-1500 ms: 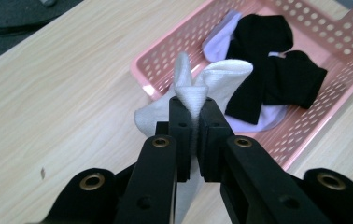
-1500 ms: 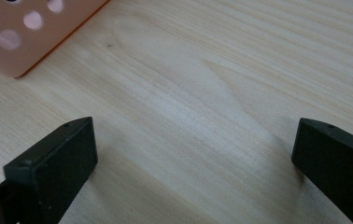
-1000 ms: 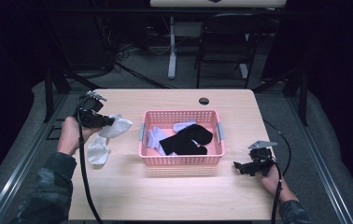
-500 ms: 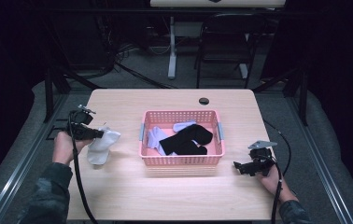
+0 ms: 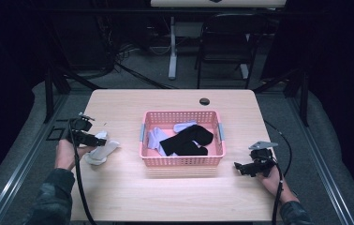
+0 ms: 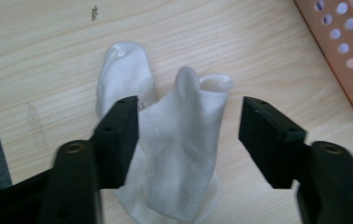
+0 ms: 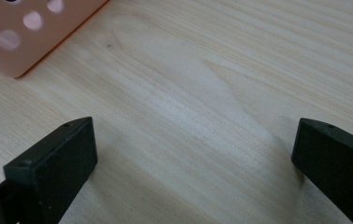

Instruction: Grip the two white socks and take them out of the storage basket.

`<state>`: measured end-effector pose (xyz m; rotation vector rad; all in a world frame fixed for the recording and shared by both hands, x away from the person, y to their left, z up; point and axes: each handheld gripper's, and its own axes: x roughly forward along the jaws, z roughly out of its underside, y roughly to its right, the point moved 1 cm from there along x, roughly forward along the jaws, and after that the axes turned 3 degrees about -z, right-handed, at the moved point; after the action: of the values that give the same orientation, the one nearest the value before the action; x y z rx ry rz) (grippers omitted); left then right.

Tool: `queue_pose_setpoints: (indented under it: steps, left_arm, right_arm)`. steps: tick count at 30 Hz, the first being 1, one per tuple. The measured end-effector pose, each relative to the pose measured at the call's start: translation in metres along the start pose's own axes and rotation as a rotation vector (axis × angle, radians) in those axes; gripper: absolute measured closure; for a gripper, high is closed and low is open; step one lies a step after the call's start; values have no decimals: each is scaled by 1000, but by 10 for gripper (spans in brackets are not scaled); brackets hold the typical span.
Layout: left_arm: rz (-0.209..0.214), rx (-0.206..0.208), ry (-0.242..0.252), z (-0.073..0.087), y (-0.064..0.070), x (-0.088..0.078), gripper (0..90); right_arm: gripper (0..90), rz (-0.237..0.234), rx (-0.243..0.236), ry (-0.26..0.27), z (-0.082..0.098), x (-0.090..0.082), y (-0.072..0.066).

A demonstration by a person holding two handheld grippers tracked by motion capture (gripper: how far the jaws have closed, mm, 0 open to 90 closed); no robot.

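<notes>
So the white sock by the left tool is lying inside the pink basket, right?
Not quite. The white sock lies on the wooden table, to the left of the pink basket and outside it, as the high view shows. It does sit by the left tool, between its open jaws.

Wooden table: pink basket, white sock.

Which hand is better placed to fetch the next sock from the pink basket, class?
Probably right: the right tongs stand open and empty beside the pink basket, while the left tongs, just opened, straddle the white sock.
</notes>
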<state>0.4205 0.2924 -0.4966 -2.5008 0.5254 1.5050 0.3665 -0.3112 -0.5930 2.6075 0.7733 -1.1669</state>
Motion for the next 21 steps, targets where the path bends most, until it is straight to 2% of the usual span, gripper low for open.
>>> queue_pose_setpoints:
  steps: [2,3,4,7,10,14,16,20,21]
  left_arm:
    - [-11,-5,31,3,2,-9,283]
    - [-11,-5,31,3,2,-9,253]
    - [-22,0,54,8,4,-18,224]
    - [-36,-3,77,16,7,-26,158]
    - [-41,-7,91,24,10,-30,137]
    - [-79,-25,105,42,16,-38,83]
    - [-70,-54,123,50,17,-39,71]
    - [-78,-58,110,59,20,-38,42]
    - [-67,-62,112,65,22,-36,37]
  right_arm:
    - [0,-1,-1,-1,0,0,0]
    - [0,-1,-1,-1,0,0,0]
    - [0,0,0,0,0,0,0]
    - [0,0,0,0,0,0,0]
    - [0,1,0,0,0,0,0]
    - [0,0,-1,-1,0,0,0]
    - [0,-1,-1,-2,0,0,0]
    - [0,-5,1,0,0,0,0]
    - [0,-5,1,0,0,0,0]
